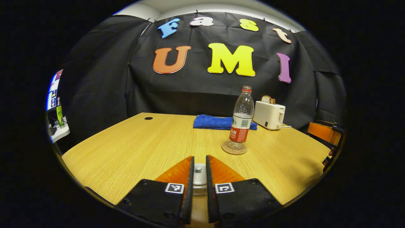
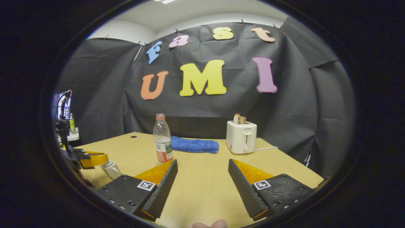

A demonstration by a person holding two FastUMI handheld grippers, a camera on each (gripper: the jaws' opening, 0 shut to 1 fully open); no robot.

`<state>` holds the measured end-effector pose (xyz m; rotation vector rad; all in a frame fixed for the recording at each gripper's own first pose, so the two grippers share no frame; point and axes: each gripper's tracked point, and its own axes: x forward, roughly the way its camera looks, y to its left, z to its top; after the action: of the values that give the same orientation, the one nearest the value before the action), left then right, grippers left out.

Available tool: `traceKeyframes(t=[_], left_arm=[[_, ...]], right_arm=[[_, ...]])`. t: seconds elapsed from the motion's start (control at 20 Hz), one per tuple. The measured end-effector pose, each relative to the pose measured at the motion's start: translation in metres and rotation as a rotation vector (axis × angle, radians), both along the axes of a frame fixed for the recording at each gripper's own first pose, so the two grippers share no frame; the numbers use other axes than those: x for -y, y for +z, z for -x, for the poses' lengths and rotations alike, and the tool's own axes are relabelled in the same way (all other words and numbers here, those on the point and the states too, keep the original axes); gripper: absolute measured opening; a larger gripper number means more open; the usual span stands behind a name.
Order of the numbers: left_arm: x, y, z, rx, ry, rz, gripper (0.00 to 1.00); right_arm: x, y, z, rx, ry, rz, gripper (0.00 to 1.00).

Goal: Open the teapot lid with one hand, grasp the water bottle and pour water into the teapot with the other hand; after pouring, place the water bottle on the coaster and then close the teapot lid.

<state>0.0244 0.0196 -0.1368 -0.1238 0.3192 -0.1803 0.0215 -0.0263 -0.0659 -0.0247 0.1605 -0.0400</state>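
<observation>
My left gripper (image 1: 200,156) has its fingers drawn close together around the white teapot lid (image 1: 199,178), whose small knob shows in the narrow gap. In the right gripper view that gripper (image 2: 91,159) hovers over the white teapot (image 2: 111,169) at the table's left. A clear water bottle (image 1: 241,122) with a red label and red cap stands upright on a round coaster (image 1: 234,148), just right of and beyond the left gripper. My right gripper (image 2: 202,160) is open and holds nothing, with the bottle (image 2: 162,139) ahead to its left.
A folded blue cloth (image 1: 221,122) lies at the back of the wooden table (image 1: 133,148). A white toaster (image 1: 269,115) with a slice of bread stands at the back right. A fingertip (image 2: 208,225) shows at the bottom of the right gripper view.
</observation>
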Motion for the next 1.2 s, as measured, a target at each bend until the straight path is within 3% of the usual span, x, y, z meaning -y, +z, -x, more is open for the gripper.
traceKeyframes(t=[0.05, 0.1, 0.2, 0.25, 0.45, 0.6, 0.7, 0.9, 1.2], left_arm=[[-0.002, 0.004, 0.002, 0.004, 0.011, -0.014, 0.27], [-0.006, 0.009, 0.002, 0.009, 0.026, -0.026, 0.55], [-0.012, 0.030, 0.004, 0.056, 0.065, -0.040, 0.96], [-0.013, 0.046, 0.006, 0.093, 0.080, -0.041, 1.00], [0.003, 0.117, 0.015, 0.228, 0.094, -0.031, 1.00], [0.007, 0.144, 0.029, 0.291, 0.145, -0.077, 1.00], [0.016, 0.148, 0.038, 0.318, 0.143, -0.088, 1.00], [0.028, 0.140, 0.050, 0.320, 0.094, -0.051, 0.99], [0.026, 0.149, 0.060, 0.332, 0.071, 0.000, 0.99]], right_arm=[[0.000, 0.003, 0.002, 0.004, -0.002, -0.009, 0.93], [0.002, 0.007, 0.005, 0.009, -0.008, -0.015, 0.96], [0.005, 0.017, 0.010, 0.036, -0.017, -0.021, 0.96], [0.006, 0.023, 0.010, 0.056, -0.021, -0.017, 0.96], [-0.017, 0.043, 0.018, 0.118, 0.032, -0.004, 0.92], [-0.029, 0.044, 0.027, 0.116, 0.042, 0.002, 0.96], [-0.033, 0.048, 0.036, 0.128, 0.024, 0.035, 0.93], [-0.048, 0.054, 0.049, 0.152, 0.035, 0.078, 0.96], [-0.049, 0.047, 0.065, 0.154, 0.024, 0.043, 0.95]])
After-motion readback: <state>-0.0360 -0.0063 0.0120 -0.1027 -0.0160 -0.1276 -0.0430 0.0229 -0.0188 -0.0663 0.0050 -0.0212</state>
